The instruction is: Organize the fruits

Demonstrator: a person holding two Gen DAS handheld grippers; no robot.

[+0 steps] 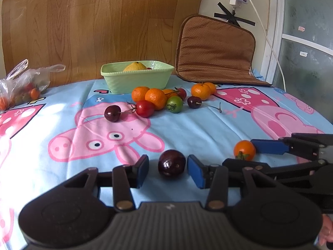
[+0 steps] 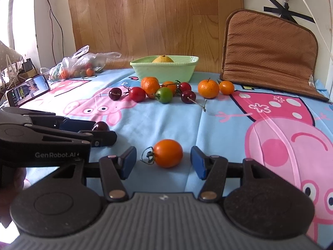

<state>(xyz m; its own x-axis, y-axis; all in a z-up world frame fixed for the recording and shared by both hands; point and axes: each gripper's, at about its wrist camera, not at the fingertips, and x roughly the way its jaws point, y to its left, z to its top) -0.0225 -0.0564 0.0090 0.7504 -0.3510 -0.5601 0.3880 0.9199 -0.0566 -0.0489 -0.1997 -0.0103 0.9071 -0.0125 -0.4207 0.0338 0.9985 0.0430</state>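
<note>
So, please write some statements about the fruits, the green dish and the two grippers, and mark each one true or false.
1. A dark cherry lies between the fingers of the left gripper, with gaps on both sides. True.
2. The right gripper is clamped on a green tomato. False: an orange tomato lies between its fingers, and the pads do not touch it.
3. The green dish holds a yellow fruit. True.
4. All fruits are already in the dish. False: oranges, cherries and tomatoes lie on the blanket in front of it.
5. The brown cushion lies flat on the blanket. False: it leans against the wall.
</note>
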